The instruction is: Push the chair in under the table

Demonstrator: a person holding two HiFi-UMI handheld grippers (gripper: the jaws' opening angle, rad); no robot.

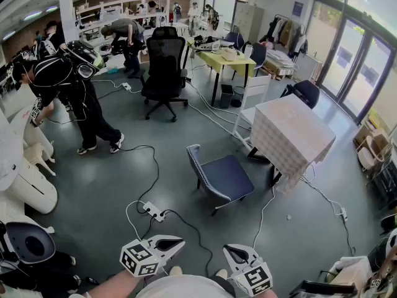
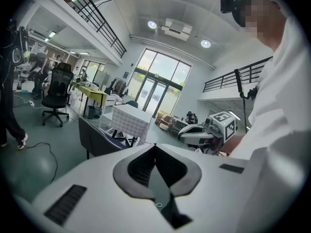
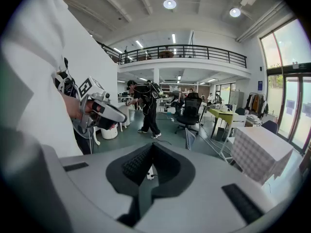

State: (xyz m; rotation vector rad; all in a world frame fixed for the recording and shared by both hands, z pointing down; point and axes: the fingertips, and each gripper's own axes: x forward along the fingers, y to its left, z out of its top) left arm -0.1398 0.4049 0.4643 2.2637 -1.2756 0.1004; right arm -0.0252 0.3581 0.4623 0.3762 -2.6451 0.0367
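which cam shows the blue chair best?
Head view: the blue padded chair is whole, seat, back and legs, beside the checked-cloth table. Left gripper view catches mostly its back; right gripper view shows it small, edge-on.

Bright, even daylight from tall windows (image 1: 356,48) plus ceiling lamps (image 3: 169,4); fisheye bending, dark vignetted corners in gripper views.

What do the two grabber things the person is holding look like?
The left gripper and the right gripper are both smooth white shells that narrow to a beak-like tip, with dark ribbed pads inside. Each carries a white cube printed with black square markers, like little pixel patterns. The person wears a white top.
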